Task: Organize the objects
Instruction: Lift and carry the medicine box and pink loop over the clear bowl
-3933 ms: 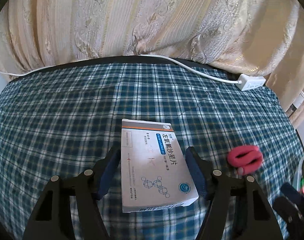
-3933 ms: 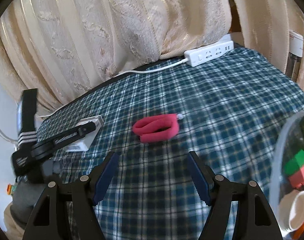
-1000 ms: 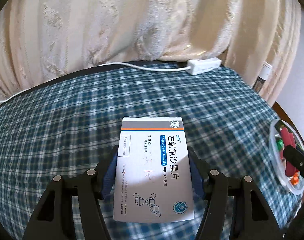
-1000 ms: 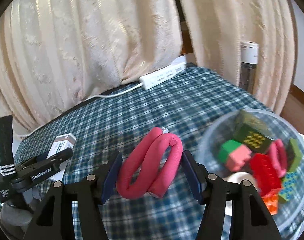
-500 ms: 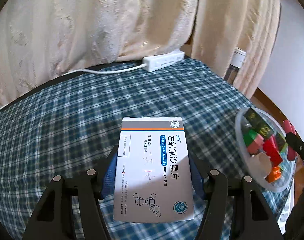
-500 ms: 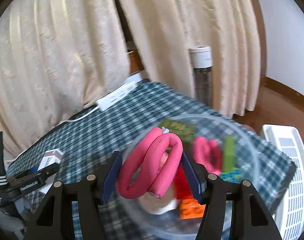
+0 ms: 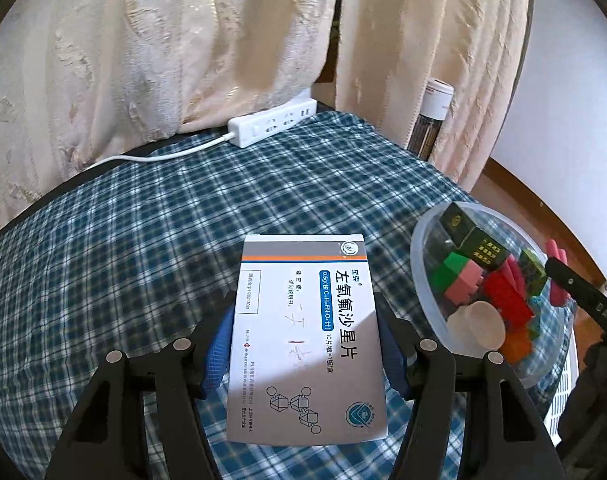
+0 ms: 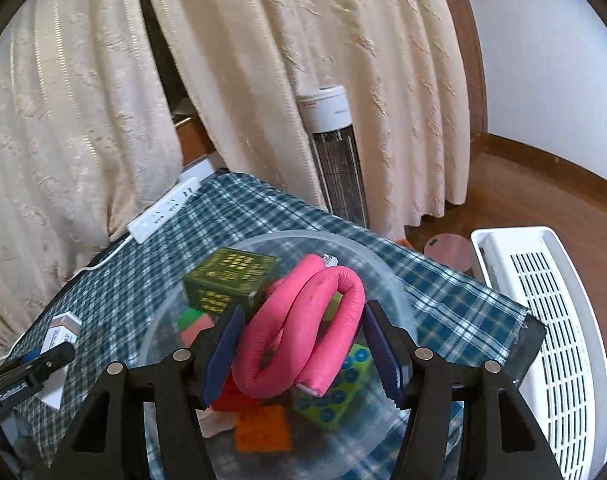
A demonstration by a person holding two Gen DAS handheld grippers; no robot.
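Right gripper (image 8: 301,350) clamps pink band (image 8: 303,336) above clear bowl (image 8: 395,284); left gripper (image 7: 305,344) clamps medicine box (image 7: 305,336) (plaid cloth below).

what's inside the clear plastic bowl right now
The clear bowl holds a dark green box, a green-and-pink block, red block, orange block, a green dotted block and a pale cup. The pink roll held above it hides the middle.
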